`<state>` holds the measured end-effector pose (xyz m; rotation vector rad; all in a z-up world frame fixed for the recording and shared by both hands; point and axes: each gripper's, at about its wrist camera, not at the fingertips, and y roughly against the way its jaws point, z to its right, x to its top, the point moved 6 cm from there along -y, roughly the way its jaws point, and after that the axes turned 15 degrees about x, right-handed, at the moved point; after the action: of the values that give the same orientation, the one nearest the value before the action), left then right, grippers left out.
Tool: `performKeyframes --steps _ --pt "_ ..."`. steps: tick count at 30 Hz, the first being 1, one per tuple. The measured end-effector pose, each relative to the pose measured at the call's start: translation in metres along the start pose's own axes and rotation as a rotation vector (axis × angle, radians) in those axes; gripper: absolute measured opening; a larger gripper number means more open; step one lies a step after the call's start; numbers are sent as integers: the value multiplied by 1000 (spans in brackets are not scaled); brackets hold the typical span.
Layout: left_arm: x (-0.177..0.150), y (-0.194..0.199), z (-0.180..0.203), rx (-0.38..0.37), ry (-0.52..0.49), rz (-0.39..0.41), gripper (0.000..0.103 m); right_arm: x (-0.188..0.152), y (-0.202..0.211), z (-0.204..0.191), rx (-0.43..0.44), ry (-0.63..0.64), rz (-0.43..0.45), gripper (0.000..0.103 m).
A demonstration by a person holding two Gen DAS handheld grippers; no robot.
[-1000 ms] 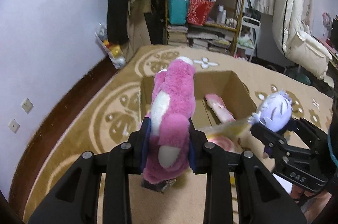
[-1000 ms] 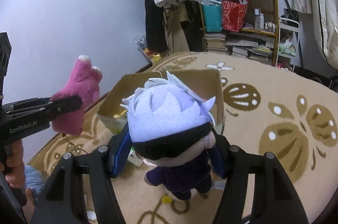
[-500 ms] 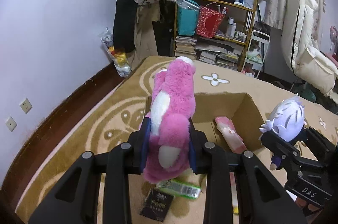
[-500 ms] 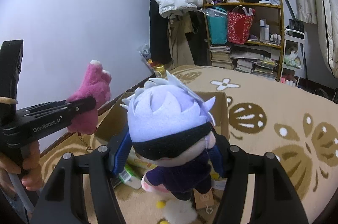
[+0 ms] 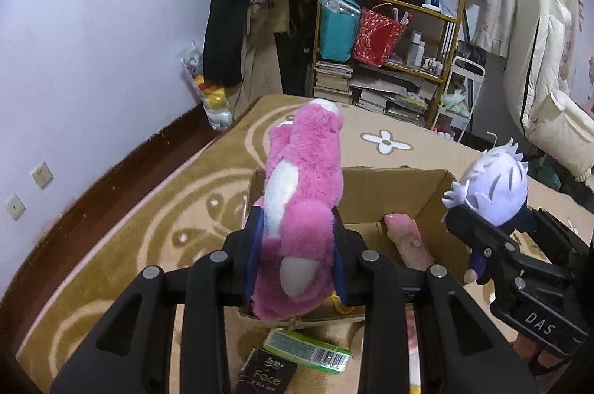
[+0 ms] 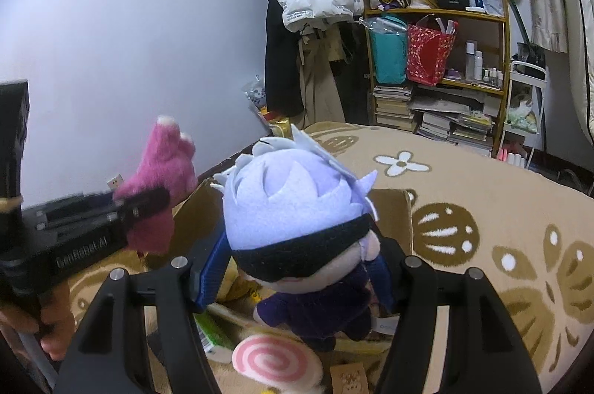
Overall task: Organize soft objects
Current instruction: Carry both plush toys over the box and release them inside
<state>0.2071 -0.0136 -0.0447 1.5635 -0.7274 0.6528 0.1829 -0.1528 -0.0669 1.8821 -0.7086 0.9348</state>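
Left gripper (image 5: 297, 256) is clamping the pink plush bear (image 5: 304, 193) between its jaws, blue pads pressing into the fur at mid-body; the bear's head is pointing forward and up, its lower end hanging just below the jaws. The bear is sitting above the near left corner of the open cardboard box (image 5: 393, 193), which is resting on the patterned rug (image 5: 167, 219). Right gripper (image 6: 297, 267) is gripping the white-haired doll (image 6: 297, 208) at the neck and upper body, jaws shut on it, head standing well above the pads, purple body dangling below. The doll is hanging over the box's near right edge. A pink item (image 5: 408, 241) is lying inside the box against the right wall. A green packet (image 5: 308, 351) and a dark pouch (image 5: 265, 375) are lying on the rug just before the box's near wall, and a pink swirl plush (image 6: 276, 360) is lying beneath the doll. The box interior toward its far wall is showing bare cardboard.
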Motion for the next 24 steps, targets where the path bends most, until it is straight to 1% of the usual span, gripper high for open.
performKeyframes --steps 4,7,8,9,11,12,14,15,17,20,23,24 --pt "-5 -13 3 1 3 -35 32 -1 -8 4 6 -14 -6 72" --pt "-7 -22 3 36 8 -64 36 -6 -16 10 0 -29 -27 76" --pt "-8 -25 3 25 6 -74 39 -7 -18 11 -7 -27 -29 78" --pt "-9 -25 3 17 3 -79 42 -8 -19 13 -18 -27 -32 78" --pt "-8 -25 2 36 -4 -70 59 -11 -22 18 -15 -40 -41 82" --pt "-8 -23 2 46 -8 -59 63 -12 -23 20 -14 -48 -47 83" --pt "-7 -21 2 53 -11 -52 75 -15 -25 24 -22 -62 -57 85" --pt "-6 -20 1 60 -5 -55 79 -16 -26 25 -21 -68 -66 85" --pt "-4 -17 -4 63 22 -60 90 -18 -28 25 -20 -68 -80 86" --pt "0 -14 -15 66 66 -58 96 -18 -26 22 -25 -54 -77 87" --pt "1 -13 -27 87 78 -73 99 -17 -25 22 -26 -56 -78 94" --pt "1 -13 -29 90 71 -79 99 -18 -24 21 -27 -61 -79 94"
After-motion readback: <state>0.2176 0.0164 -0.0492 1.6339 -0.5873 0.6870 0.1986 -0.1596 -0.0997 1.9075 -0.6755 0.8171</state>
